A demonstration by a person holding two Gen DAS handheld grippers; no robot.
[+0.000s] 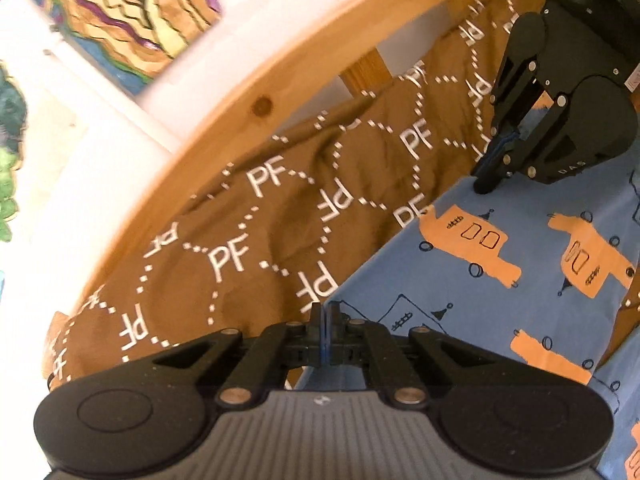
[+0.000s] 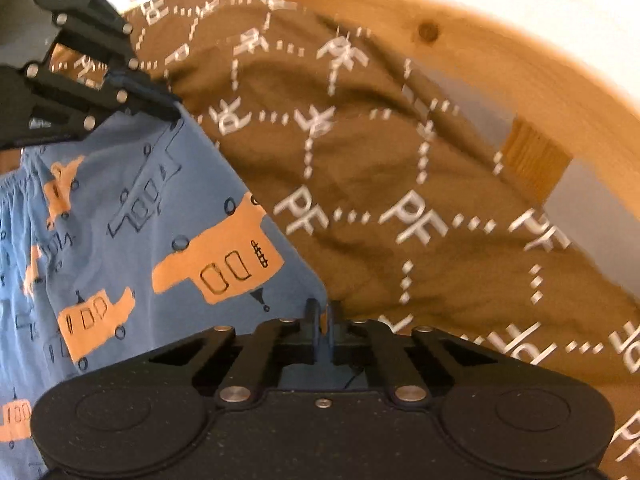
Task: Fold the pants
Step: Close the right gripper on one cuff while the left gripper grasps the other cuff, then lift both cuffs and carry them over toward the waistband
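Blue pants (image 1: 500, 280) lie on a brown cover (image 1: 240, 220). The left gripper (image 1: 325, 312) and right gripper (image 2: 325, 310) each pinch the pants' edge, jaws closed.

Blue pants (image 1: 500, 280) cut off at frame edge; wooden rail (image 2: 500, 64) motion-blurred.

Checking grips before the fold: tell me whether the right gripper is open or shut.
Shut. The right gripper's jaws are pressed together on the edge of the blue pants, with cloth pinched between them; the left wrist view shows the same.
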